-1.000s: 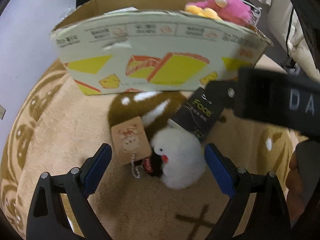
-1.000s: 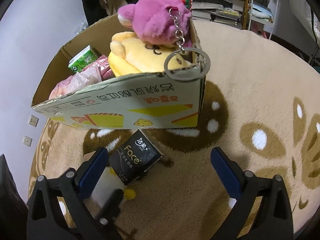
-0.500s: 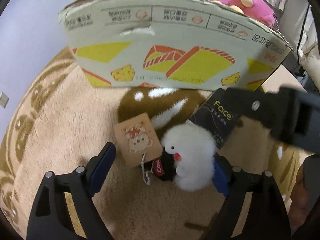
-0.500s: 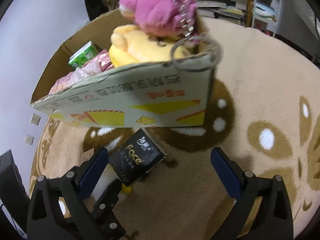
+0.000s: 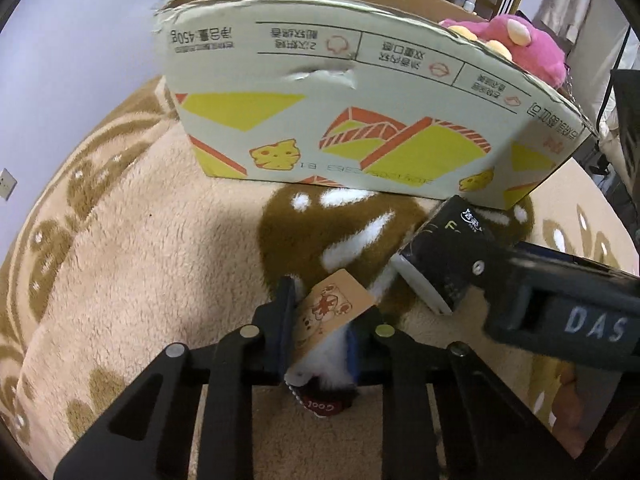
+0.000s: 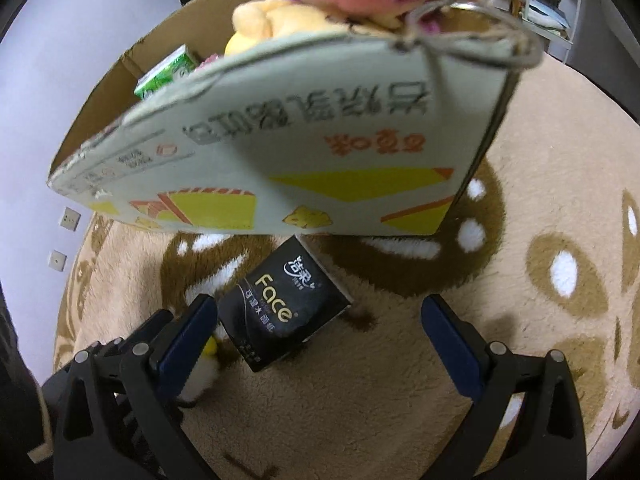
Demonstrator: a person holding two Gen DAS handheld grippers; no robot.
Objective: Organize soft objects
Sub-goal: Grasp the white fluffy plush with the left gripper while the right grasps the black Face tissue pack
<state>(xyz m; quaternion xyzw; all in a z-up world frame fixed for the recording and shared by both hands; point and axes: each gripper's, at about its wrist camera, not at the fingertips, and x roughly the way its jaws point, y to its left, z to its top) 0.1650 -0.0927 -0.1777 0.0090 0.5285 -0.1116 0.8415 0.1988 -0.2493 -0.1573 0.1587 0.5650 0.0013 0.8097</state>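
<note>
Sitting squeezed inside the left tool (image 5: 320, 330) — the white plush (image 5: 334, 354), tag up.

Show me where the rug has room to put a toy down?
Bare rug lies left of the left gripper, below the cardboard box. More lies right of the black tissue pack. It is crowded around the white plush.

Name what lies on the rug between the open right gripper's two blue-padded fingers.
In the right wrist view, a black tissue pack marked Face lies between the right gripper's fingers, near the left one.
</note>
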